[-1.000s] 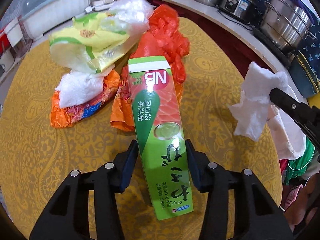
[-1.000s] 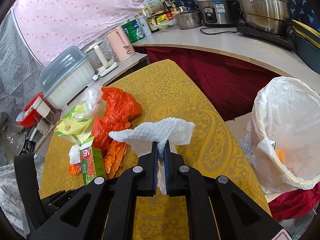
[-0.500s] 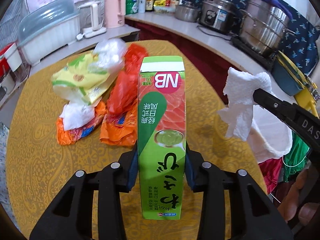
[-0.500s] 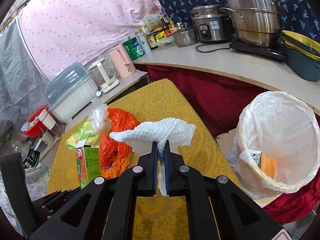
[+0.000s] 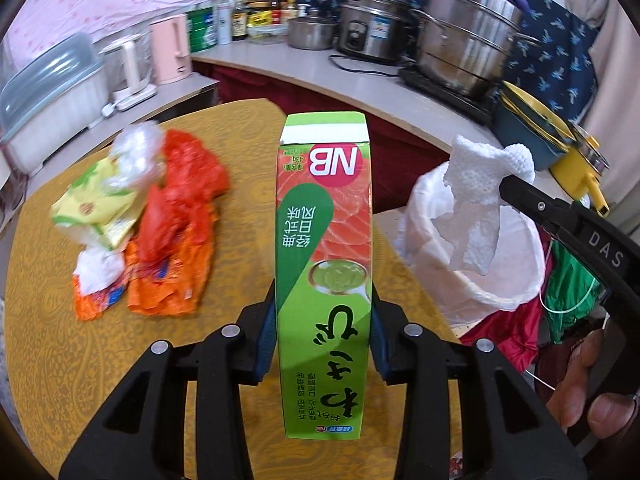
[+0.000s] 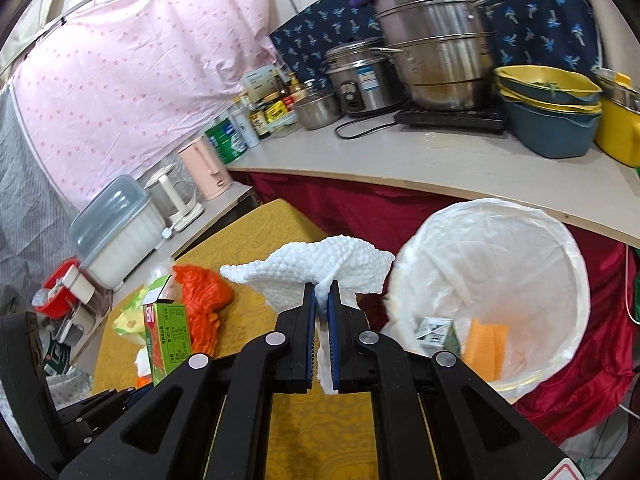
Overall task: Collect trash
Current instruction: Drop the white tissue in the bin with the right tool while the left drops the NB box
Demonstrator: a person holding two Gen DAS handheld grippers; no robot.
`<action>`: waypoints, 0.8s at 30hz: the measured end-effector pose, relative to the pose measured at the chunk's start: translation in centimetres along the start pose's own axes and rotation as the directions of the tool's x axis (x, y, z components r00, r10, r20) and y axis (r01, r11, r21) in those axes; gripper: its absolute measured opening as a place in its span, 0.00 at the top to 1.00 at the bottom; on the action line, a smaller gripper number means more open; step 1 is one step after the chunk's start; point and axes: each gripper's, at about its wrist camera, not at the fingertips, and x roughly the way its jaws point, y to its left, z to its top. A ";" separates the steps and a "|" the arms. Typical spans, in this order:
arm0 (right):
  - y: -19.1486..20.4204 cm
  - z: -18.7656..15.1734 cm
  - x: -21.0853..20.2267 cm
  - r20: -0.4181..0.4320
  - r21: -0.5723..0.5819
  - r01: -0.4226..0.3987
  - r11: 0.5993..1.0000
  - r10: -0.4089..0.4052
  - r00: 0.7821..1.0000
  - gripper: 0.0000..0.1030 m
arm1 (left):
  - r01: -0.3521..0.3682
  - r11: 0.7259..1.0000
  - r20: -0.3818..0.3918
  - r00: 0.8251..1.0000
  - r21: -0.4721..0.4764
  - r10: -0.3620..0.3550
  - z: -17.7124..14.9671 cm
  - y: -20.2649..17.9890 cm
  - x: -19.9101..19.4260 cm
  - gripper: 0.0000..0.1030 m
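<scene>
My left gripper (image 5: 323,320) is shut on a tall green and orange carton (image 5: 324,240) and holds it upright above the yellow table (image 5: 40,340). The carton also shows in the right wrist view (image 6: 168,336). My right gripper (image 6: 321,300) is shut on a crumpled white paper towel (image 6: 320,268), held near the rim of a white-lined trash bin (image 6: 500,280). In the left wrist view the towel (image 5: 480,184) hangs over the bin (image 5: 500,276). The bin holds a few scraps.
A pile of trash stays on the table: red plastic bag (image 5: 180,200), yellow-green wrapper (image 5: 100,204), orange wrappers (image 5: 160,280), white tissue (image 5: 96,268). A counter behind carries steel pots (image 6: 436,40), a rice cooker (image 6: 356,76), bottles and a pink kettle (image 6: 204,168).
My left gripper has lifted the carton off the table and swung it right toward the bin. My right gripper has carried the paper towel closer to the bin's opening.
</scene>
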 end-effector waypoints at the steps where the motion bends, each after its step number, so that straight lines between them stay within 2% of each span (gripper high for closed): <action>1: -0.9 0.2 -0.2 0.007 0.013 0.011 1.000 -0.011 1.000 0.94 | 0.006 1.000 -0.002 1.000 0.007 -0.006 0.1 -0.6 0.1 0.64; 10: -7.5 1.2 -1.7 0.044 0.113 0.092 0.989 -0.098 0.994 0.94 | 0.082 0.993 -0.021 0.996 0.084 -0.081 1.5 -6.0 1.6 0.64; 16: -11.0 1.1 -1.1 0.035 0.173 0.126 0.977 -0.134 0.990 0.94 | 0.116 0.984 -0.035 0.993 0.137 -0.112 2.1 -9.5 2.7 0.64; 24: -14.1 1.2 0.3 0.028 0.235 0.148 0.961 -0.159 0.987 0.86 | 0.153 0.972 -0.067 0.987 0.176 -0.143 3.2 -12.2 5.4 0.64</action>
